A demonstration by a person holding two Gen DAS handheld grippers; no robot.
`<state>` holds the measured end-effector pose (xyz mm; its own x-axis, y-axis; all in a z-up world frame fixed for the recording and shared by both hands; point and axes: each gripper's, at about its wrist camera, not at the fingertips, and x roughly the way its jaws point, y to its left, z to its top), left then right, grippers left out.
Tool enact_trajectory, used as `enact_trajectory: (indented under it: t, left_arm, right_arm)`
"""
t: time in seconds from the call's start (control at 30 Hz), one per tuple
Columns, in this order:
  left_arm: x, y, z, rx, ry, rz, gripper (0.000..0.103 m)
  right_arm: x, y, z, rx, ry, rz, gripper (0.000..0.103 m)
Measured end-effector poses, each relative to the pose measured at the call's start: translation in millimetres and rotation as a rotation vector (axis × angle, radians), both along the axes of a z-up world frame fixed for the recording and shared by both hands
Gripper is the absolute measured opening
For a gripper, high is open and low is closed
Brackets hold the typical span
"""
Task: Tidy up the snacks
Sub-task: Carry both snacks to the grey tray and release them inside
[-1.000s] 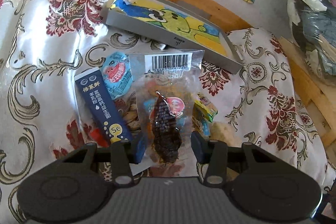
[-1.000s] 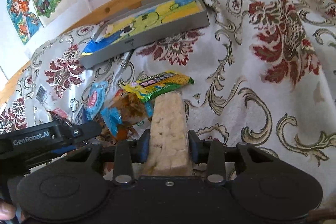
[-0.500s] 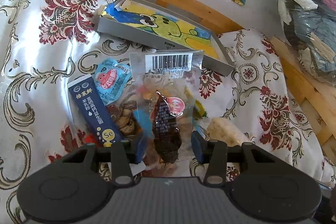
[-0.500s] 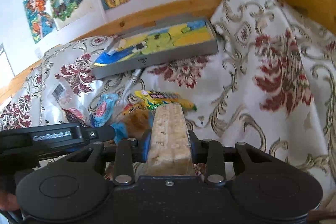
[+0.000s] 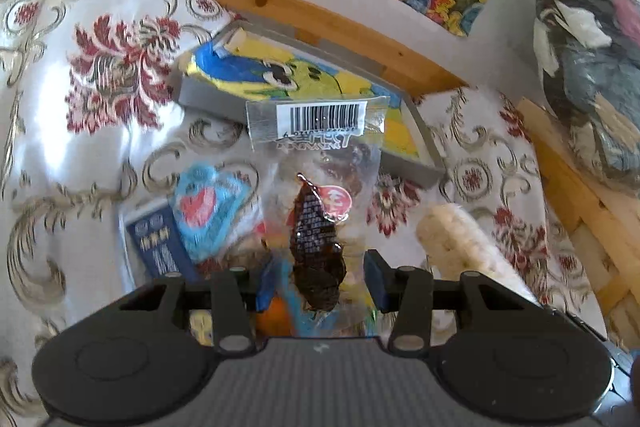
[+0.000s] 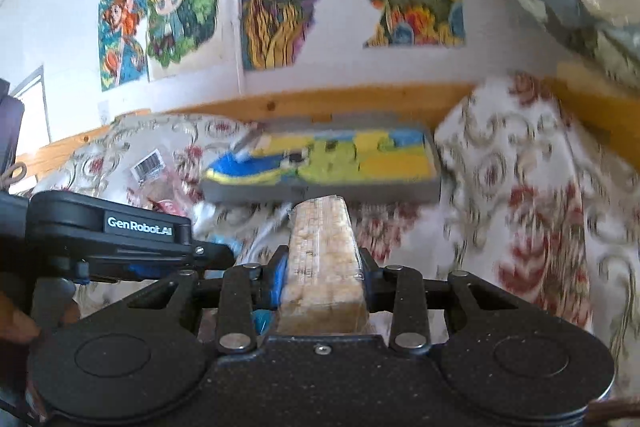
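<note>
Clear barcoded packet [image 5: 318, 211] upright; pale rice bar [image 6: 324, 267] pointing forward.

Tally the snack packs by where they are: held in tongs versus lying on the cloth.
Held in tongs: 2, clear barcode pouch and rice cracker bar
On the cloth, clearly separable: 2, light-blue packet and navy sachet
Total: 4

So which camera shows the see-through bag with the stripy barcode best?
The left wrist view: the clear bag hangs in front of the camera, barcode and dark snack plain. The right wrist view shows it only small, far left and blurred, past the other hand-held gripper.
</note>
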<state>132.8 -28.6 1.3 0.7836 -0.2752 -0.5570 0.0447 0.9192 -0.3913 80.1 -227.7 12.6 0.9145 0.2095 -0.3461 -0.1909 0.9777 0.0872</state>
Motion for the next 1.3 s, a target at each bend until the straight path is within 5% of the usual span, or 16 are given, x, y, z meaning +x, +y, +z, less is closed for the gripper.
enact_trajectory:
  t: [0.33,0.67,0.87,1.3]
  left_arm:
    - [69,11,37,0.012,-0.031,0.059,0.049]
    - [146,-12,66,0.061,-0.065,0.06,0.049]
    - [195,-28,62,0.034,-0.042,0.08,0.049]
    - [266,-36,18,-0.05,0.161,0.077,0.049]
  right_arm:
    - [80,-2,8,-0.022,-0.177,-0.043,0.036]
    - [168,-24,-7,-0.04,-0.247,-0.09,0.036]
    - [214,-44,-20,-0.021,-0.216,-0.119,0.036]
    - [263,-46,-43,-0.018,-0.102,-0.092,0.036]
